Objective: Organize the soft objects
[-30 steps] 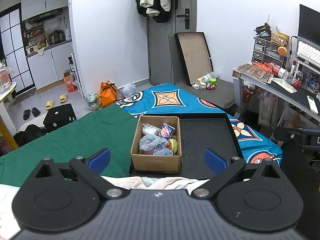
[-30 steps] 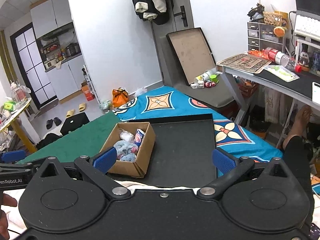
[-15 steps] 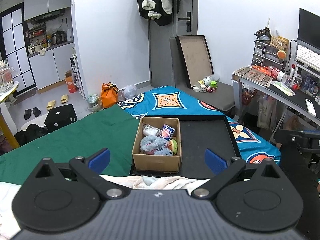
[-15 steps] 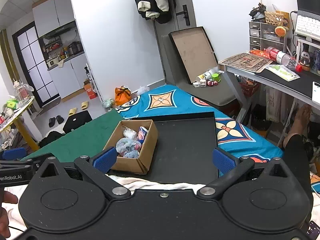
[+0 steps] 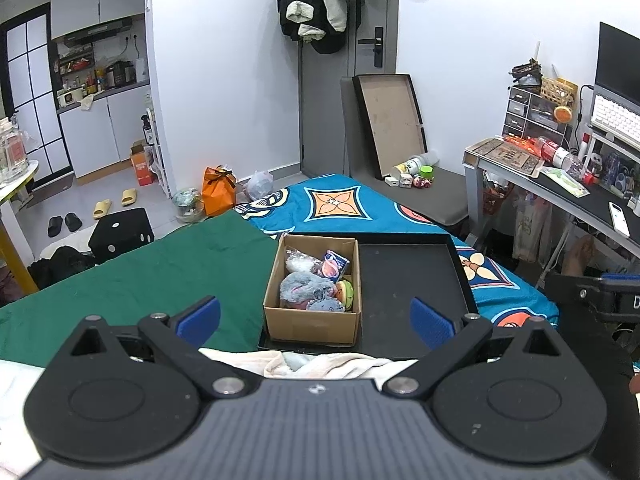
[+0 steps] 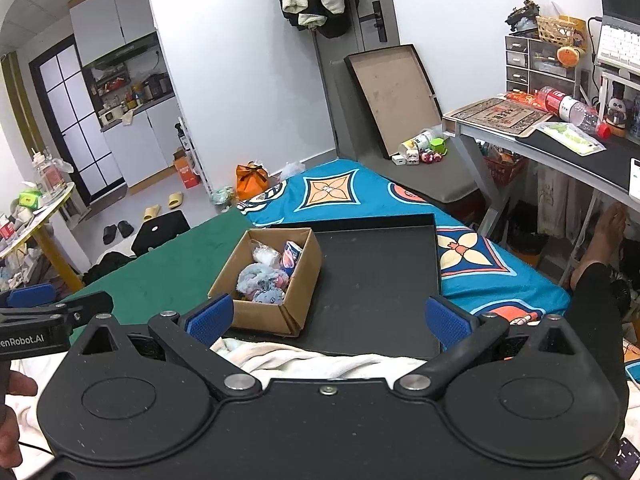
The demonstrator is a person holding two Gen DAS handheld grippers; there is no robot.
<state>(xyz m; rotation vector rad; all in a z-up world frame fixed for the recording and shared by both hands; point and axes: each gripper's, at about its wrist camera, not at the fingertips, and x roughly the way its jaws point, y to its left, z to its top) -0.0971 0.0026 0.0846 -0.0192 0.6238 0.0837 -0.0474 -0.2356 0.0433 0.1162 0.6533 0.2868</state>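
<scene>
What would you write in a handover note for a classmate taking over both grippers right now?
Left gripper: jaws open, empty, held back from the box.
Right gripper: jaws open, empty.
Cardboard box stands in the left part of the black tray on the bed; it holds plush toys and small packets.
Done: soft things sit in the box.
Left: rest of tray is bare; nothing gripped yet.

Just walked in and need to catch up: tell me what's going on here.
A person holds a gripper in each hand over a bed. The left gripper and right gripper are both open and empty. Ahead, a cardboard box of soft toys sits at the left end of a black tray; nothing is grasped yet.
</scene>
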